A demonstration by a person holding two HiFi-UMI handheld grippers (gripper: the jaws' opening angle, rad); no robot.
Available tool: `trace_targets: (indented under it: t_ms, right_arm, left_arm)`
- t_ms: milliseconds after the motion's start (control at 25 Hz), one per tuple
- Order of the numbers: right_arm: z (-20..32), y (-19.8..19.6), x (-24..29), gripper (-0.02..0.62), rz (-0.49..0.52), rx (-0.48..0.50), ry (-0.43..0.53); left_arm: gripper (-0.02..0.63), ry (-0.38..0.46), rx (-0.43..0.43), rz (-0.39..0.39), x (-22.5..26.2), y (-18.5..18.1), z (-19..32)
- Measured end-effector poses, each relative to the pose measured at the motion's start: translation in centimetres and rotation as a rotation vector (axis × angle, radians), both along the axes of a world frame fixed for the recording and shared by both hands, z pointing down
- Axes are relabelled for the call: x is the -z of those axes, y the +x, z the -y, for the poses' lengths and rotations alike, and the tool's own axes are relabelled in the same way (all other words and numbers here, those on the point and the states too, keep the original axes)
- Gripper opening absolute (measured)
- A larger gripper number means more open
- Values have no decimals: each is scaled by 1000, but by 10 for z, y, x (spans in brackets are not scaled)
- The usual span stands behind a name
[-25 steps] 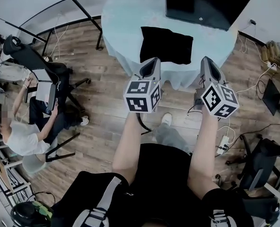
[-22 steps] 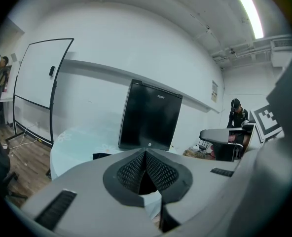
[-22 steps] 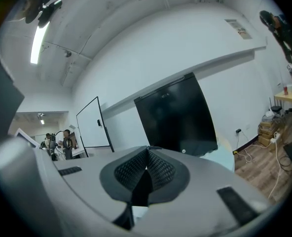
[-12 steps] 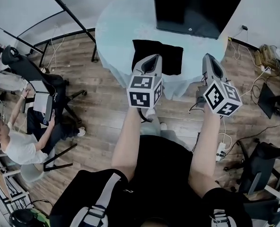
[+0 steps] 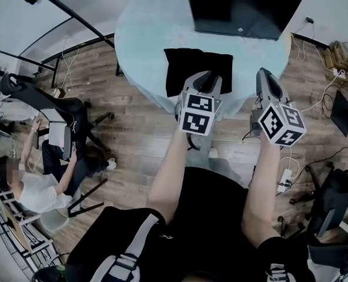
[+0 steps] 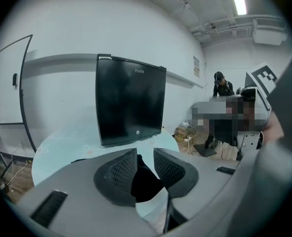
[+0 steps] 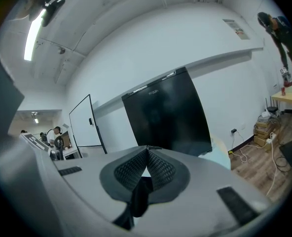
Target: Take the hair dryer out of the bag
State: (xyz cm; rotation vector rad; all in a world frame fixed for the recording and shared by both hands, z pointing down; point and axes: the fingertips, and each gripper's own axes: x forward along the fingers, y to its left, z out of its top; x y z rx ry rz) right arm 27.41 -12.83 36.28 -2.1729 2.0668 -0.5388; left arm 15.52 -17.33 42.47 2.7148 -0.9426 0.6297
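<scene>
Head view, items as you stand: round table (image 5: 144, 34) under a pale cloth at 12 o'clock, with a black monitor (image 5: 244, 7) upright on its far side. The black bag (image 5: 188, 63) lies flat on the cloth near the table's near edge, at 6 o'clock of the monitor. The hair dryer shows in no view. Your left gripper (image 5: 204, 78) hangs over the bag's near edge. Its jaws have just been opening and now stand apart, and the pads (image 6: 120, 169) press on nothing, though the bag's black fabric shows through the gap beyond them. Your right gripper (image 5: 265, 75) is at 3 o'clock of the left one, beside the bag and over the table's rim, with its jaws together and empty. At 8 o'clock, well apart on the wood floor, sits a person (image 5: 36, 190).
</scene>
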Motion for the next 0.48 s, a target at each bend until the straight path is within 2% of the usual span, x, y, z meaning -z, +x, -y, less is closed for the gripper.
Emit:
trace_targets:
  t_ms: [80,200,240,480]
  right_arm:
    - [2,3,-10,3,-3,-23,-7]
    - [10,1,-28,3,12,-29,-33]
    - [11,1,-33,3,20,-29,-41]
    - [14,13,-57,3,61,-59,-76]
  left_arm:
    - [121,-26,-26,24,-14,6,-1]
    - [209,-70,-62,56,-36,11,-2]
    - [218,-83,-68,64,-43,13,-3]
    - [218,-147,-86,143,-80,27,-7]
